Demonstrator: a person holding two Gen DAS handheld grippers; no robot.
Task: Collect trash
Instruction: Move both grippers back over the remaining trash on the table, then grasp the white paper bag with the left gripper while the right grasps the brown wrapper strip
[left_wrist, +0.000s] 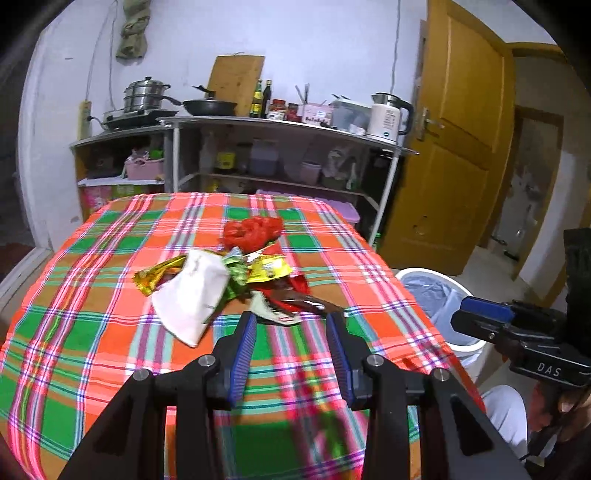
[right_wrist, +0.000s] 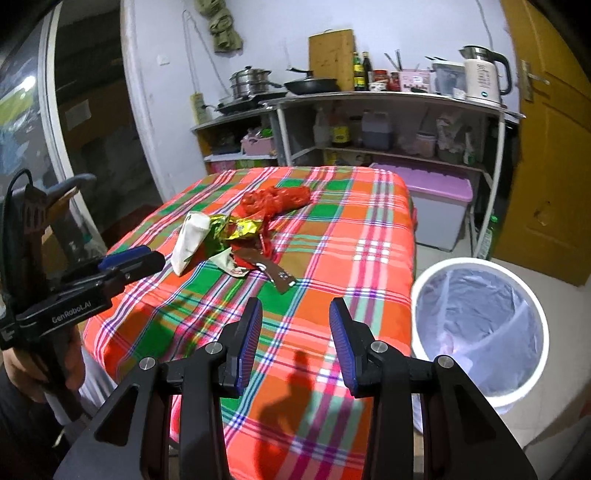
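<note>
A heap of trash lies mid-table on the plaid cloth (left_wrist: 92, 295): a white paper bag (left_wrist: 192, 291) (right_wrist: 190, 240), a crumpled red plastic bag (left_wrist: 253, 230) (right_wrist: 275, 201), gold and yellow foil wrappers (left_wrist: 267, 267) (right_wrist: 242, 229), and a flat red-brown wrapper (left_wrist: 299, 301) (right_wrist: 267, 267). My left gripper (left_wrist: 293, 319) is open and empty, just short of the heap's near edge. My right gripper (right_wrist: 295, 306) is open and empty above the table's near right part, apart from the heap. A white bin (right_wrist: 480, 325) (left_wrist: 436, 295) with a clear liner stands on the floor right of the table.
Behind the table stand metal shelves (left_wrist: 280, 147) with pots, a pan, bottles and a kettle (left_wrist: 388, 116). A purple-lidded storage box (right_wrist: 439, 206) sits under them. A yellow door (left_wrist: 454, 140) stands open at the right. A glass door (right_wrist: 33, 129) is on the left.
</note>
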